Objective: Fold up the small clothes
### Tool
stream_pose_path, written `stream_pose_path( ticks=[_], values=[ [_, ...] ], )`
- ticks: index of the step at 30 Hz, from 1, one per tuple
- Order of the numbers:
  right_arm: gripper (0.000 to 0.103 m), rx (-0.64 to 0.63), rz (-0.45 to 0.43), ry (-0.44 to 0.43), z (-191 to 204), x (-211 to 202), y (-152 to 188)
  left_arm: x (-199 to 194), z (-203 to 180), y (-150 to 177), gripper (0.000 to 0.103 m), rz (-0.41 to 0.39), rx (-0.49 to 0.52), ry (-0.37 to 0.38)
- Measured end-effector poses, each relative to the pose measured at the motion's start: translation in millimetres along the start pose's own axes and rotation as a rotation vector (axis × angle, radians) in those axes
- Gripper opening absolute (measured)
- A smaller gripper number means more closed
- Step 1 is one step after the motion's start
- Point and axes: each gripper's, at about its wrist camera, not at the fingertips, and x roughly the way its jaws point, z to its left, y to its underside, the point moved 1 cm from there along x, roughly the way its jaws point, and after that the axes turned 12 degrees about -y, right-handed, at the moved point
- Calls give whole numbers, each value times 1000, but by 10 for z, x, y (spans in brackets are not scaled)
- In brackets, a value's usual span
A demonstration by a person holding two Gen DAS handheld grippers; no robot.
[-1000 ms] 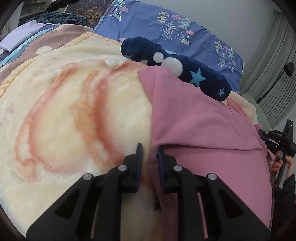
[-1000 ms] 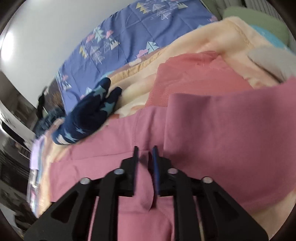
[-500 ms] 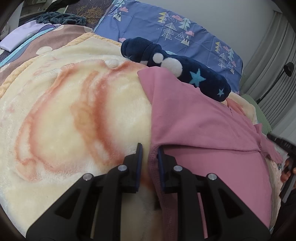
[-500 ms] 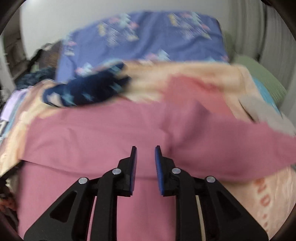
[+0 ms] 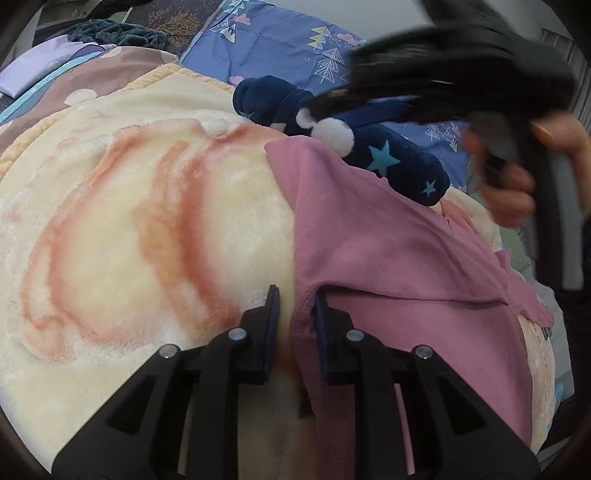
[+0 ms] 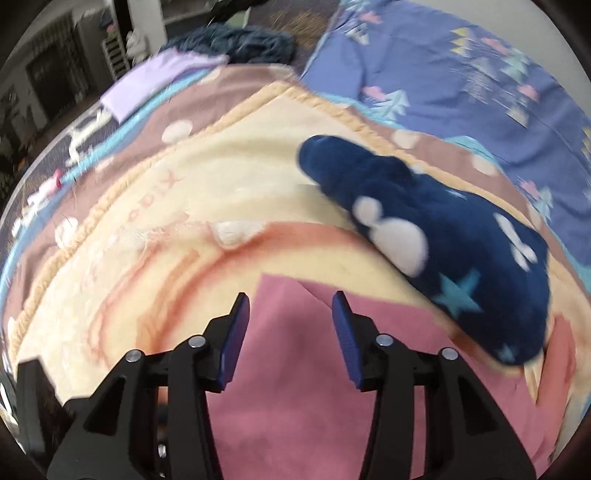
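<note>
Item: pink cotton garment (image 5: pixel 399 258) on cream fleece blanket (image 5: pixel 129 221), near edge clamped by left gripper (image 5: pixel 295 328); right gripper (image 6: pixel 288 332), just opening, empty—risk: snagging navy star-print plush (image 6: pixel 443 236) nearby.

bed – cream blanket (image 5: pixel 122 229) | blue patterned sheet (image 5: pixel 280 40) | pale wall (image 5: pixel 369 11)

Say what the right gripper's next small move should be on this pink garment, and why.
Probably lower the right gripper onto the far corner of the pink garment and close. Its jaws have just been opening and hold nothing, with that corner lying flat on the cream blanket just ahead. The left gripper pinches the near edge, so the opposite corner seems the one left to take.
</note>
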Motion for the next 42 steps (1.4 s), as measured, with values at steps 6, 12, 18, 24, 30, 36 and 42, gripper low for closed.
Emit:
stream_pose_path(
  ticks=[6, 12, 18, 24, 30, 36, 42],
  values=[
    [2, -111, 148, 92, 201, 577, -104, -24, -8, 3, 7, -9, 6, -15],
    [0, 60, -92, -21, -26, 453, -174, -137, -212, 77, 6, -54, 112, -217],
    [31, 215, -292, -93, -356, -298, 255, -68, -85, 40, 12, -10, 74, -185],
    [31, 240, -386, -58, -670, -1063, 1607, -65, -55, 36, 15, -8, 72, -182],
    [21, 626, -329, 39, -1496, -920, 2916, -105, 20, 13, 18, 5, 58, -139],
    [24, 639, -466, -56, -1546, -891, 3107, -713, -153, -44, 19, -118, 66, -106],
    [42, 574, -492, -63, -1455, -917, 3108, -701, -880, -172, 31, -146, 228, -81]
  ],
)
